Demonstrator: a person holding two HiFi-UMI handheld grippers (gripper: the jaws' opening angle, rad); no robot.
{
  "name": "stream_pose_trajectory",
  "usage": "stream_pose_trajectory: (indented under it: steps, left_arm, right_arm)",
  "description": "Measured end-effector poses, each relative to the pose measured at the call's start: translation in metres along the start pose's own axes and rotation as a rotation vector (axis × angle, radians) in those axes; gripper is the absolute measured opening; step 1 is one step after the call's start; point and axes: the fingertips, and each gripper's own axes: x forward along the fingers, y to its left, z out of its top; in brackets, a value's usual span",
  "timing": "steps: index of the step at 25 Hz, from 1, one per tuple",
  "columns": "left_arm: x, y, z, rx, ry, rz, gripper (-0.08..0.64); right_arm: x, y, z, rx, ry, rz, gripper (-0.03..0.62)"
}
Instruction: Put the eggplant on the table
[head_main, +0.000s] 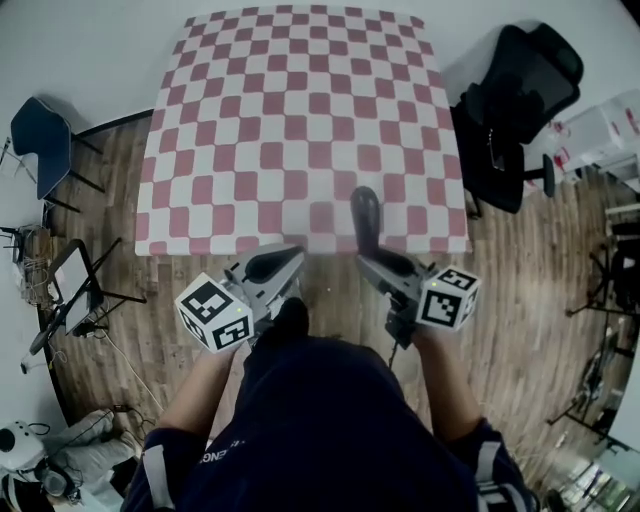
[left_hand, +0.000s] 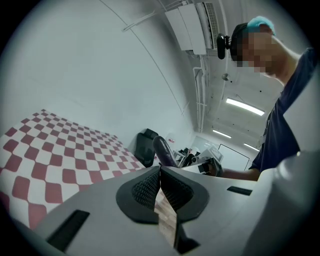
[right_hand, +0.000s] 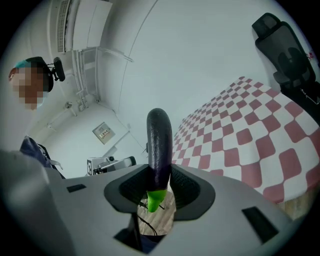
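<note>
A dark purple eggplant (head_main: 365, 215) with a green stem end (right_hand: 154, 199) stands out of my right gripper (head_main: 370, 256), which is shut on its lower part. Its tip reaches over the near edge of the table (head_main: 300, 120), which is covered in a red-and-white checked cloth. In the right gripper view the eggplant (right_hand: 159, 145) rises between the pads of the right gripper (right_hand: 160, 186), with the table (right_hand: 240, 135) to the right. My left gripper (head_main: 285, 262) hovers beside it, just short of the table edge. In the left gripper view the left gripper (left_hand: 160, 175) has its pads pressed together, empty, and the eggplant (left_hand: 164, 152) shows beyond it.
A black office chair (head_main: 515, 110) stands at the table's right side, and a blue chair (head_main: 45, 140) at the left. A stand with cables (head_main: 75, 290) is on the wooden floor to the left. White boxes (head_main: 600, 135) sit at far right.
</note>
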Motion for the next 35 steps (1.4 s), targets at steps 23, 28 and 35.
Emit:
stream_pose_trajectory:
  steps: [23,28,35]
  left_arm:
    - [0.023,0.142,0.04,-0.022,0.055,0.028,0.026]
    - [0.039,0.157,0.045,-0.049,0.058,0.123,0.026]
    - [0.079,0.164,0.05,-0.086,0.072,0.195,0.027]
  right_arm:
    - [0.108,-0.099,0.081,-0.036,0.138,-0.175,0.14]
    - [0.11,-0.162,0.094,-0.124,0.213,-0.254,0.14]
    - [0.12,-0.252,0.11,-0.227,0.331,-0.317,0.141]
